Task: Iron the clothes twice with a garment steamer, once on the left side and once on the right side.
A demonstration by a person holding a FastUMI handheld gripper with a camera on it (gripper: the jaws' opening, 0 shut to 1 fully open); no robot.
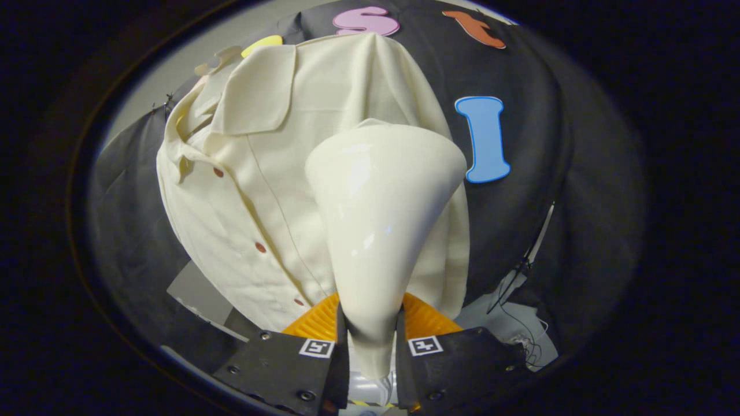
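Black cloth wall (520, 115) covers most of the bkgd, draped w/ soft folds. A pale grey wall strip (173, 69) shows beyond the cloth's upper edge, on the collar side. Low down, pale floor/surface patches (193, 292) peek out under the cloth on both sides. Thin dark cables (523, 271) hang and trail onto the lighter patch. Lighting dim, even.

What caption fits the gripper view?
Gripper shut on a cream garment steamer, its head before a hanging cream button-up shirt.
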